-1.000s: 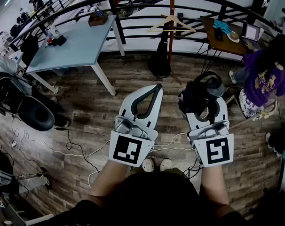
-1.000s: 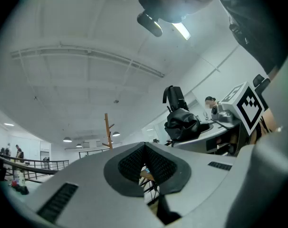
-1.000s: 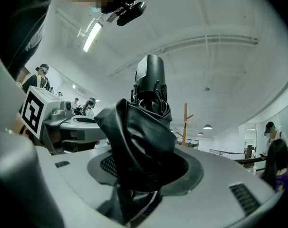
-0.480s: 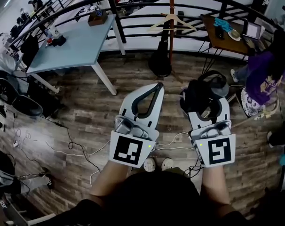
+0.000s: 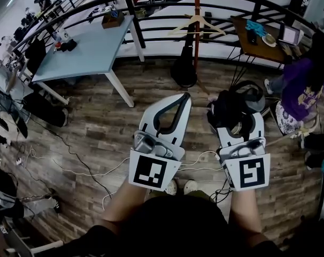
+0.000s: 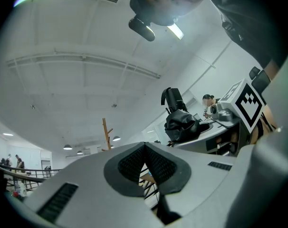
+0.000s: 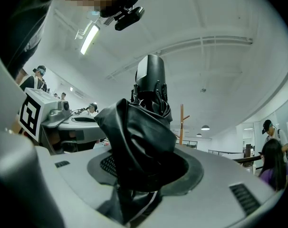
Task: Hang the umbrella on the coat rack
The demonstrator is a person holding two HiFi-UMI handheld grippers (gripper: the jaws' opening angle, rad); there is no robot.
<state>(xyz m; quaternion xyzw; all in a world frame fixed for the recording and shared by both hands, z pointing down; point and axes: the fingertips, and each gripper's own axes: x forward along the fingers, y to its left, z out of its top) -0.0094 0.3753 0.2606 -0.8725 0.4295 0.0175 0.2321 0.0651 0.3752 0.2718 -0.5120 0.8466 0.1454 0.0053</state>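
Observation:
In the head view my right gripper (image 5: 238, 112) is shut on a folded black umbrella (image 5: 229, 107), which bulges out between its jaws. The right gripper view shows the umbrella's (image 7: 139, 137) crumpled black fabric filling the right gripper (image 7: 146, 164), with its end sticking upward. Beside it my left gripper (image 5: 184, 97) is shut with nothing in it; its pads meet in the left gripper view (image 6: 145, 148). The wooden coat rack (image 5: 196, 15) stands ahead by the railing, apart from both grippers. It is small and distant in the gripper views (image 6: 106, 132) (image 7: 181, 122).
A wooden hanger (image 5: 197, 23) and a black bag (image 5: 183, 68) hang on the rack. A pale blue table (image 5: 92, 44) is at the far left and a brown desk (image 5: 242, 28) with a laptop at the far right. A person in purple (image 5: 301, 90) sits at the right. Cables (image 5: 71, 157) lie on the floor.
Both grippers keep their pose and the umbrella stays gripped. The dark chair at the left edge has shifted back and to the left.

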